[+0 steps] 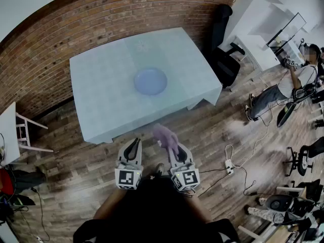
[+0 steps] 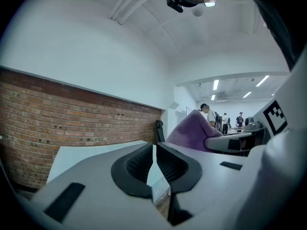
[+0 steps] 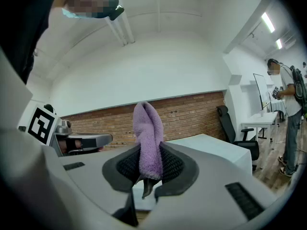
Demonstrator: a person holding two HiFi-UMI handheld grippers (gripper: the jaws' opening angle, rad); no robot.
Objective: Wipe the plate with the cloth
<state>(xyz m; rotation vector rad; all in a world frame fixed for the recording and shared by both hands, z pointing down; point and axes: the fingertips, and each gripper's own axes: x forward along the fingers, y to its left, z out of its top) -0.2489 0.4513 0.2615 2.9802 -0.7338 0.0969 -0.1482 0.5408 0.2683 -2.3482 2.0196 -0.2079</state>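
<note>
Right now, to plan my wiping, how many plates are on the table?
1. The blue plate sits near the middle of the table. No other plate shows, and the head view takes in the whole tabletop.

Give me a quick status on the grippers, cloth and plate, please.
Left gripper shut, empty. Right gripper shut on purple cloth. Blue plate on table, both grippers short of it. Nothing in the way.

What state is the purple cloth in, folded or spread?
Folded: the purple cloth is doubled over, its rounded fold standing above the right gripper, whose jaws pinch both layers.
</note>
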